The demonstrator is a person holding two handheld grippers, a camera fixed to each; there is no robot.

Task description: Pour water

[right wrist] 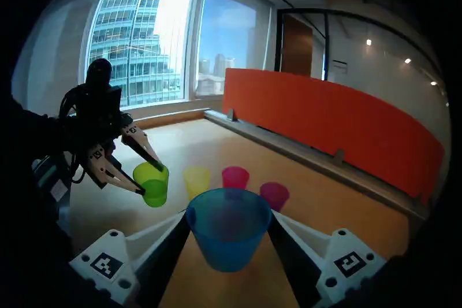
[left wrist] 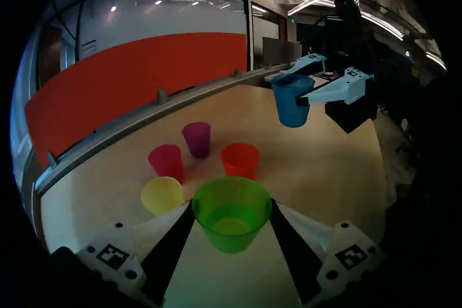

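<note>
1. Two grippers each pinch a cup between their fingers: the left gripper (left wrist: 231,208) clasps the green cup (left wrist: 231,224) and the right gripper (right wrist: 229,215) the blue cup (right wrist: 228,241). Both cups are upright above the table (left wrist: 323,169).
2. Left gripper view shows four cups standing close together on the table: yellow cup (left wrist: 163,194), pink cup (left wrist: 167,160), purple cup (left wrist: 197,137), orange cup (left wrist: 239,159). Right gripper view shows a window (right wrist: 138,42).
3. Six cups are counted, one per colour; whether any holds water cannot be told.
</note>
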